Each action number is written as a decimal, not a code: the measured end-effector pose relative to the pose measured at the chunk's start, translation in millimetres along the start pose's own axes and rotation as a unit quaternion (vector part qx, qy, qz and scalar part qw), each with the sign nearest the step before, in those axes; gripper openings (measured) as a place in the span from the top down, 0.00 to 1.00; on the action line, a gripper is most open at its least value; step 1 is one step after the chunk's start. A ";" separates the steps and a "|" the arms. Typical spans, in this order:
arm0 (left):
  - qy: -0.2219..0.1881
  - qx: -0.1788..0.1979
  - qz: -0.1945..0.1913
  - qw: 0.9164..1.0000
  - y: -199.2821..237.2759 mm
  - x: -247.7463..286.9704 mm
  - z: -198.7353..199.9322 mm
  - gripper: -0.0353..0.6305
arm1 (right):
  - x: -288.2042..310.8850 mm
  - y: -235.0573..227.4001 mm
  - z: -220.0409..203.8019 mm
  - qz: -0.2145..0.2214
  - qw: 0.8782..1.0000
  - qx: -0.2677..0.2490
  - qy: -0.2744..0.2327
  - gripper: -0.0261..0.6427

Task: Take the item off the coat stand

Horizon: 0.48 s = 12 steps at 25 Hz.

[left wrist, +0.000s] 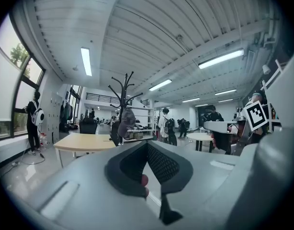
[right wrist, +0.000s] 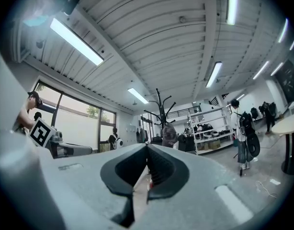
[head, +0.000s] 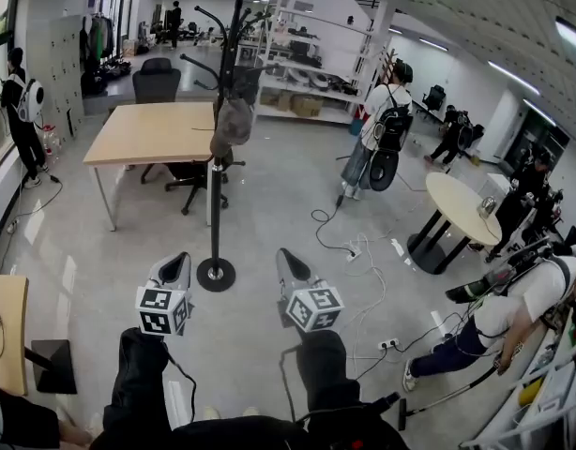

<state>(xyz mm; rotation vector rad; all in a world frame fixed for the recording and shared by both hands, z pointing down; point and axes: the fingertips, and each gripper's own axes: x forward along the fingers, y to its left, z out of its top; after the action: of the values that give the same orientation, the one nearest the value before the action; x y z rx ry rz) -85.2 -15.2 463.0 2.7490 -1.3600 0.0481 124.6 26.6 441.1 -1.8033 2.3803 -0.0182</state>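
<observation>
A cap [head: 233,122] is hanging on the stand [head: 216,204], before the table [head: 147,134]; the left gripper [head: 177,261] and right gripper [head: 287,256] are hovering nearer.

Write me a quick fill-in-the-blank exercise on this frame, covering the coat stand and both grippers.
1. The grey fabric cap hangs on the tall ____ metal coat stand.
2. The left gripper has its jaws ____.
3. The right gripper, jaws together, holds ____.

Missing words: black; shut; nothing.

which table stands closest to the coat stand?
The rectangular wooden table, just behind the coat stand at left; the round table stands well off to the right.
</observation>
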 end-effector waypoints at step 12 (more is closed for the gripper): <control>0.000 0.001 0.018 1.000 -13.0 8.6 -2.7 0.94 | 2.2 -15.5 -12.5 0.020 1.000 0.009 0.018 0.96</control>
<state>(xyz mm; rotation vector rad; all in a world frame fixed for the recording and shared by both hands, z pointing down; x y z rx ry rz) -69.6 -13.9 465.5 2.7267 -1.4093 0.0504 137.2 19.2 454.7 -1.7622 2.4310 -0.0680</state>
